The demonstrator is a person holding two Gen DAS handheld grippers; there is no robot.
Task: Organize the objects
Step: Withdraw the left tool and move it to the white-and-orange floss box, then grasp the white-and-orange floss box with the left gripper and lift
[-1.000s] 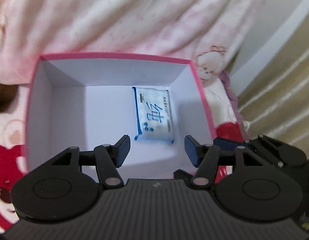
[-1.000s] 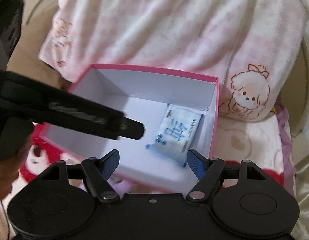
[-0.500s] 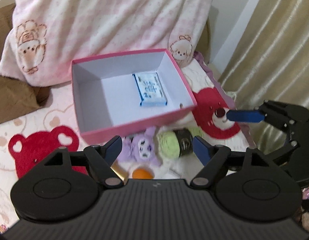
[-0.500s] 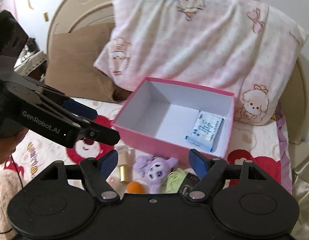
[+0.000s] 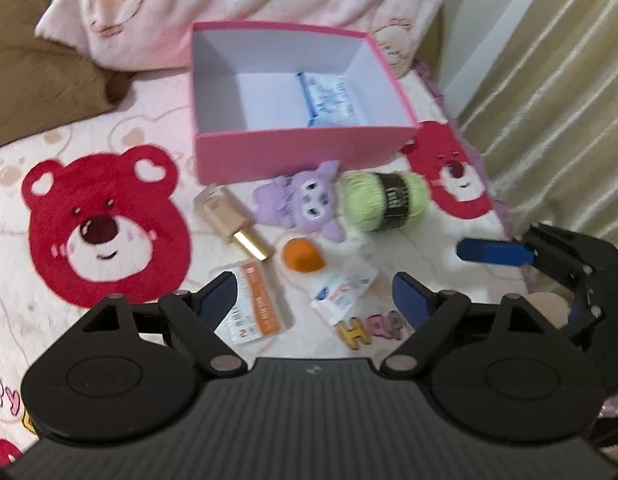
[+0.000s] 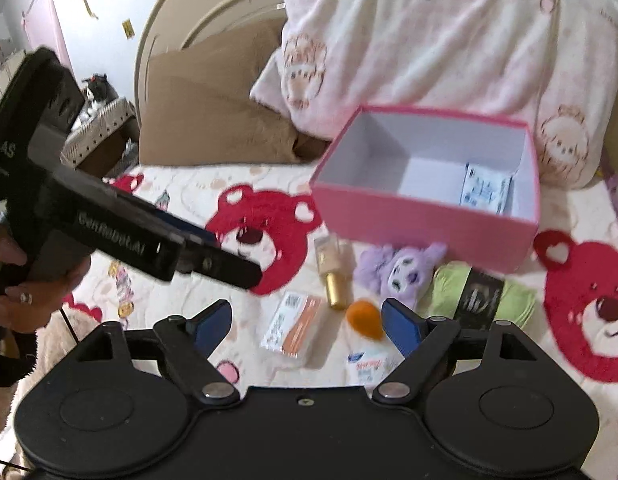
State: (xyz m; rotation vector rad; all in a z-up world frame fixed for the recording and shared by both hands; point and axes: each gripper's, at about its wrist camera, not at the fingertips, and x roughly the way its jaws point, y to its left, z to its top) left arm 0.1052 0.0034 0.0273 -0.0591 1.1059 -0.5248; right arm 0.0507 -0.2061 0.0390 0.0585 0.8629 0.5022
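A pink box sits on the bed with a blue-and-white tissue pack inside. In front of it lie a purple plush, a green yarn ball, a gold-capped bottle, an orange sponge, an orange-striped packet, a small white packet and wooden letters. My left gripper hangs over the packets, jaws opening, nothing between them. My right gripper is likewise opening and empty.
A pink bear-print pillow and a brown pillow lie behind the box. The bedspread has red bear faces. A gold curtain hangs at the right. A hand holds the left gripper's body.
Both grippers have pulled back from the box, leaving the tissue pack inside. The loose items in front of the box have come into view. Both pairs of jaws stand wider.
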